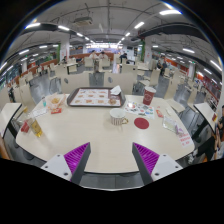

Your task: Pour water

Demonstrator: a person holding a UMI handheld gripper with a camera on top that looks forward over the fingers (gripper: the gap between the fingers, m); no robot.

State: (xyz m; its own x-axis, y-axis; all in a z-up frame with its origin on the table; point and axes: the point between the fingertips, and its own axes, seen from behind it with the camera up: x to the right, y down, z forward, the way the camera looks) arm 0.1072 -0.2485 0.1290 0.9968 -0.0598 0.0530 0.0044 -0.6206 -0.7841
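- A large, open indoor hall, something like a canteen or a workspace set up with many tables.
- Long rows of bright strip lights [75, 33] run across a high dark ceiling.
- A pale, round-cornered tabletop [105, 142] in the foreground carries a flat rectangular tray with a dark rim [95, 97] and small tableware.
- More light-coloured tables and chairs [150, 75] stand behind it, receding far into the room.
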